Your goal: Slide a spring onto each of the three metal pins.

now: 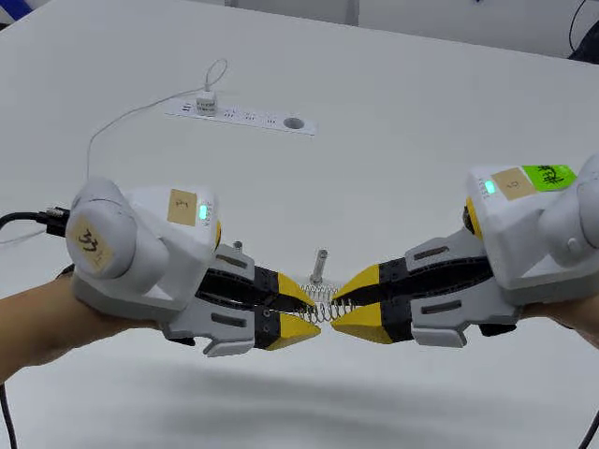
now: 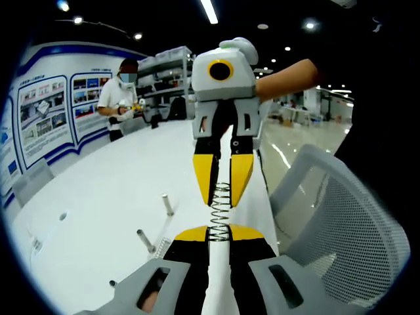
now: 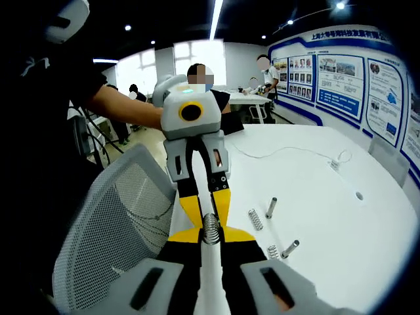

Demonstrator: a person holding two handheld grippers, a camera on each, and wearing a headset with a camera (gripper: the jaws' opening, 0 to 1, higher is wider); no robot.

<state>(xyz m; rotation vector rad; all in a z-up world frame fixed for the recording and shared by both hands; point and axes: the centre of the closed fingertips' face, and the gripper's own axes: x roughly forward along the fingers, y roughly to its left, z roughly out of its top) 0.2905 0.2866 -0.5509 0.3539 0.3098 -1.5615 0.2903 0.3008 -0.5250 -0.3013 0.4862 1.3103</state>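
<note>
Gripping the small coiled steel spring (image 1: 323, 307) by opposite ends, the left gripper (image 1: 309, 312) and the right gripper (image 1: 342, 307) hold it level in the air just in front of the upright silver metal pin (image 1: 320, 265). This looks like a hand-over or a re-grip to line the coil up before it goes over that pin. Both pairs of yellow-tipped jaws are pinched narrow on the coil. The two grippers point inward, tip to tip and roughly level, with the forearms reaching in from either side of the pin.
</note>
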